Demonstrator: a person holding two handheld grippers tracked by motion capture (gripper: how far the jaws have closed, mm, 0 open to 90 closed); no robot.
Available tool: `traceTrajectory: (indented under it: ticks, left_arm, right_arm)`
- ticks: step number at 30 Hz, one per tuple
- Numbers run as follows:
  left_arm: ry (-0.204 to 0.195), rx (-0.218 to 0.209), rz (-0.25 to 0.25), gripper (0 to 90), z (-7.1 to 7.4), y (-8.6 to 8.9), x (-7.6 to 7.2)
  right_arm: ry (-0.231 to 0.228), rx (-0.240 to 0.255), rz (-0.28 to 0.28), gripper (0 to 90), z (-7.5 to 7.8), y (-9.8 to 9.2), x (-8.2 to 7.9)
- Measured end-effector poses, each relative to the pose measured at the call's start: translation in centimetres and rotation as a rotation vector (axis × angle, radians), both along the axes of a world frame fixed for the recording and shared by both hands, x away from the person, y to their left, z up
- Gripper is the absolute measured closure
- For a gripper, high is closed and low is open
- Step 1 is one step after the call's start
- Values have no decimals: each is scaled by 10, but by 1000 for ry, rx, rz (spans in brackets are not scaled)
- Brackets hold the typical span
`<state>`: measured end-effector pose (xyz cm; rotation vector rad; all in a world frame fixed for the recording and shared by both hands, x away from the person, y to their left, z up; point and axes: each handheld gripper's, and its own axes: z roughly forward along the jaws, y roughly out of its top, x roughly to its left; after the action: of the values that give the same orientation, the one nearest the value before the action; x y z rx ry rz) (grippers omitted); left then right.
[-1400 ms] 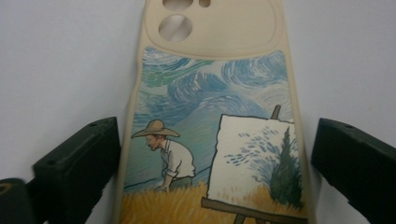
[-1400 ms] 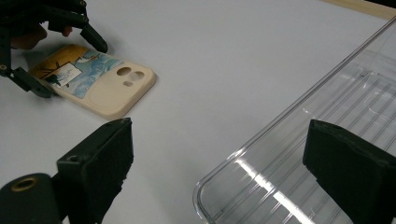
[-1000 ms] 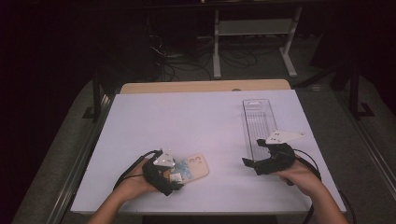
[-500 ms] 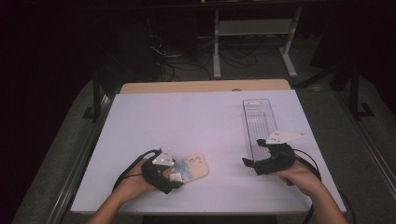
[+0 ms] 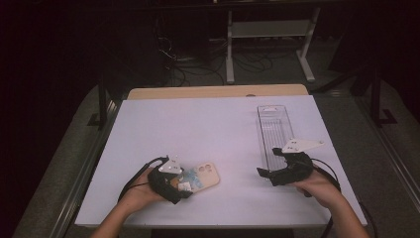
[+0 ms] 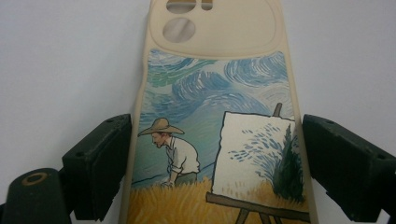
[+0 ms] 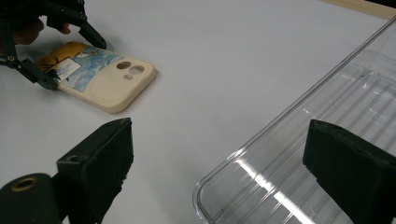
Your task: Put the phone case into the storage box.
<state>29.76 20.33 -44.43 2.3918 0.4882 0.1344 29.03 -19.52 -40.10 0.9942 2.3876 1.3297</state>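
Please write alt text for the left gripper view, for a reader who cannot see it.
A beige phone case with a painted man and easel lies flat on the white table, between the open left tool; a narrow gap shows beside each pad.

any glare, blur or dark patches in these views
High view: the white table is evenly lit, while the room behind it sinks into near black. Right gripper view: bright glare streaks run along the clear tray, and the near jaws look soft. Left gripper view: the phone case shows crisp print, with dim lower corners around the jaws.
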Motion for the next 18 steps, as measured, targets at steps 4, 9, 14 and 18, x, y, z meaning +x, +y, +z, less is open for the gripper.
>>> traceTrajectory:
  ticks: [4,9,14,18]
  left_arm:
    - [4,5,-7,112,1,-1,-1]
    - [5,-4,-24,112,6,-1,-1]
    - [3,-14,-48,112,14,-1,0]
    - [2,-10,-69,112,21,-1,1]
  right_arm:
    - [-1,-2,0,80,0,0,0]
    - [-1,-2,-1,80,0,0,0]
    - [-4,-4,1,79,0,0,0]
    - [0,-1,-1,79,0,0,0]
